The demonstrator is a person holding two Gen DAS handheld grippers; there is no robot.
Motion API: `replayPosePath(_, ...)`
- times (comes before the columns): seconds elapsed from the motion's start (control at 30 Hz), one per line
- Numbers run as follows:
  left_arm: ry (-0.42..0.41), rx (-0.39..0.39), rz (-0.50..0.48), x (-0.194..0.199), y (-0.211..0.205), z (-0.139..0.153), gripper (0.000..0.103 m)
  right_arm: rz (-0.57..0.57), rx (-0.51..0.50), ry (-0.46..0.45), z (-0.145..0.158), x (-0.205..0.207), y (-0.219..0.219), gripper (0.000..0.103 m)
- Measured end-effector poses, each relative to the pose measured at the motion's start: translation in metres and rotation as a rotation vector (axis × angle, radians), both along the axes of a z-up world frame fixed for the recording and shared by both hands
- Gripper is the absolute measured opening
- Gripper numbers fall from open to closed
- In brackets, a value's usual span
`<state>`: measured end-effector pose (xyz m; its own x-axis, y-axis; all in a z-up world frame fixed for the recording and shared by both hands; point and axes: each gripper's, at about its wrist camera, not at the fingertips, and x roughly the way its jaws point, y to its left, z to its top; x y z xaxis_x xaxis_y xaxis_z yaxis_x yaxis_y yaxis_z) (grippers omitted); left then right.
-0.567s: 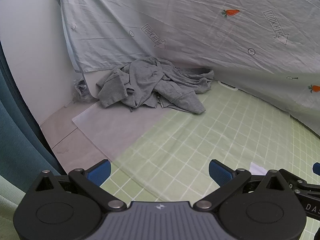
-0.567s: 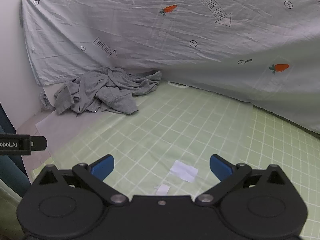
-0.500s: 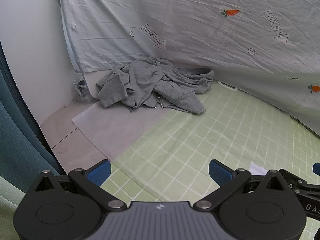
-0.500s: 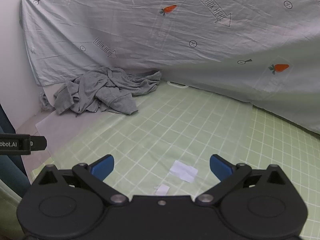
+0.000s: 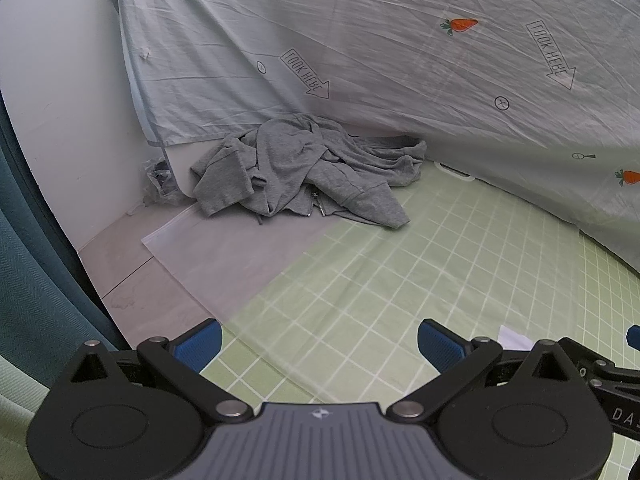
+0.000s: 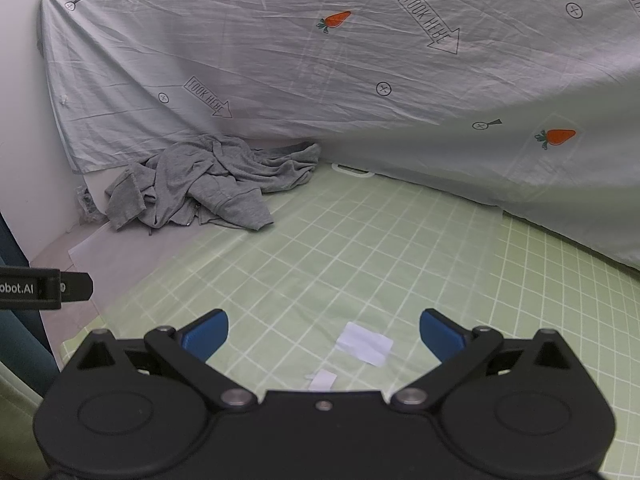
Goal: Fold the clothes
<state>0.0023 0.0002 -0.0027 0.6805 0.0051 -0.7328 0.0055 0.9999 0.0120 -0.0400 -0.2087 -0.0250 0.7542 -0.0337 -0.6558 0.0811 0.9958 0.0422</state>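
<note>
A crumpled grey zip jacket [image 5: 304, 172] lies in a heap at the far left of the green checked sheet [image 5: 420, 264], against the hanging backdrop; it also shows in the right wrist view [image 6: 200, 184]. My left gripper [image 5: 318, 342] is open and empty, well short of the jacket, low over the sheet's near edge. My right gripper [image 6: 324, 332] is open and empty, to the right of the left one, over the sheet [image 6: 400, 248]. Part of the right gripper shows at the right edge of the left wrist view.
A pale grey backdrop cloth with carrots and arrows [image 6: 360, 60] hangs behind the sheet. Two small white paper scraps [image 6: 364, 344] lie on the sheet just ahead of my right gripper. A teal curtain [image 5: 36, 280] and bare floor [image 5: 132, 276] are at the left.
</note>
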Motion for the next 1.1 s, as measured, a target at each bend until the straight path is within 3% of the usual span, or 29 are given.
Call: replayPosePath(1.1,0.02,0.0,-0.007,0.001,0.0006,-0.0021,0.103,-0.007,-0.001,0.003,-0.0032,-0.0002,-0.0002,0.103)
